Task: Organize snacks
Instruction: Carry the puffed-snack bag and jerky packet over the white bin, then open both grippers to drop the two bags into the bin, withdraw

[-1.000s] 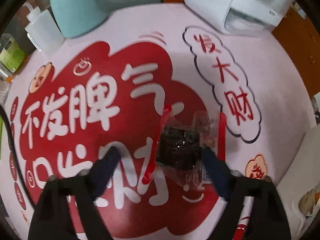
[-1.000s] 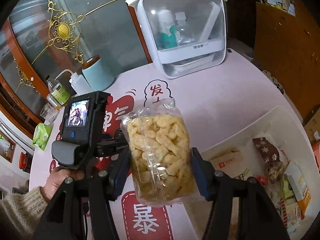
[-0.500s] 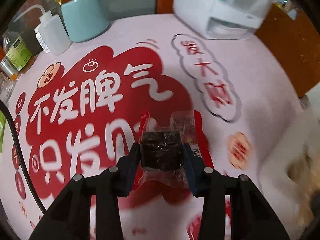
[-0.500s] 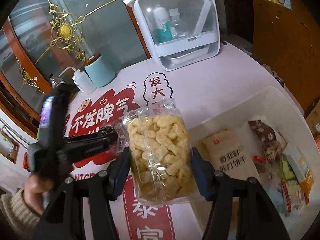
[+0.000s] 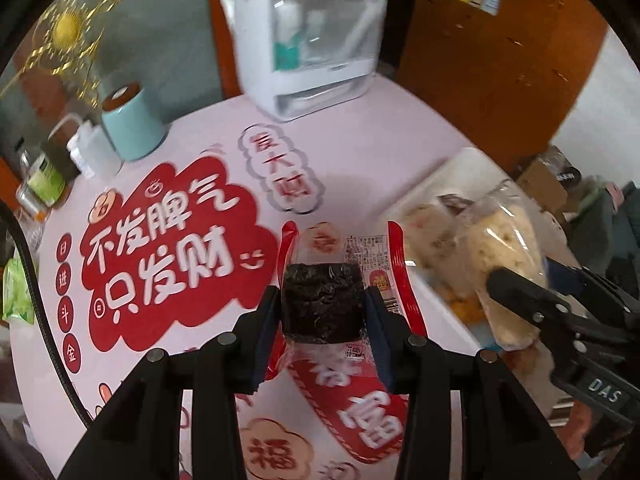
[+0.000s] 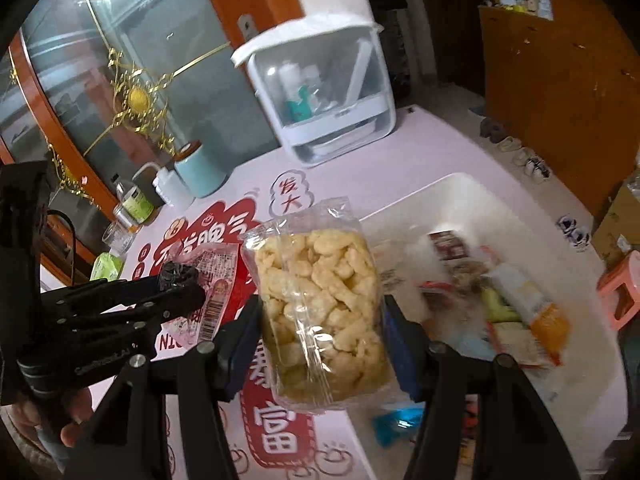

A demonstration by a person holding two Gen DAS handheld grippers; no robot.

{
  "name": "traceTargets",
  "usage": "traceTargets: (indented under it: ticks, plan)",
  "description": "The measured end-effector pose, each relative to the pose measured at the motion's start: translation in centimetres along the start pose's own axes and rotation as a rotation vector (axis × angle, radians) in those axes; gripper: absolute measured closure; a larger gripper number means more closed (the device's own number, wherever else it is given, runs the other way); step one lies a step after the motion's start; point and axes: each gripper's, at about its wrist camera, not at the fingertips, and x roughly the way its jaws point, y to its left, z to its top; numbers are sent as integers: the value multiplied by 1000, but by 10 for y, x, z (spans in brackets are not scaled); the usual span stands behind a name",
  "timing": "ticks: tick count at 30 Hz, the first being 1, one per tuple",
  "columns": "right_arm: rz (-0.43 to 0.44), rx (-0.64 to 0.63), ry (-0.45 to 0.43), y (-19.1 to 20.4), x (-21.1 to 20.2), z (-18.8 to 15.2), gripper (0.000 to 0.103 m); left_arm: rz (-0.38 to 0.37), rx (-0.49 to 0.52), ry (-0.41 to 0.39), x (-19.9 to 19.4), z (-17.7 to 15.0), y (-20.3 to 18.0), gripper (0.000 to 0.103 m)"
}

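The left gripper [image 5: 322, 312] has just clenched on the dark snack [image 5: 323, 306] and lifted it off the counter [image 5: 400, 128], while the right gripper [image 6: 320, 320] grasps the puffs [image 6: 320, 304], both near the bin [image 6: 448, 200], ready for dropping in.

Pink printed table [image 5: 360, 128] with white bin [image 6: 452, 196], teal canister [image 5: 134, 124], white dispenser [image 5: 308, 36].

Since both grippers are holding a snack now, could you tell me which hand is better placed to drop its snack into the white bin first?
Probably the right. The right gripper holds its bag of puffed snacks right at the white bin edge, while the left gripper, shut on the dark snack packet, is over the tablecloth, farther from the bin.
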Motion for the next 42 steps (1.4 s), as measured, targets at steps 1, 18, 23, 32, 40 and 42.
traceTargets:
  ticks: [1,18,23,32,40,42]
  plan:
    - [-11,4,-15,-6,-9,1,44,-7,8,-5,-5,1,-9,62]
    - [-137,126,-21,-108,-43,14,38,9,66,-74,0,41,-141,28]
    - [-102,147,-43,-121,-52,0,23,-16,91,1,20,22,-154,10]
    - [-86,141,-39,-119,-62,-15,23,-34,60,2,9,-4,-154,10]
    - [-44,79,-38,-86,-73,-28,23,-15,49,-40,-25,-30,-144,10]
    - [-30,66,-34,-78,-75,-32,23,-11,33,-47,-34,-38,-138,10]
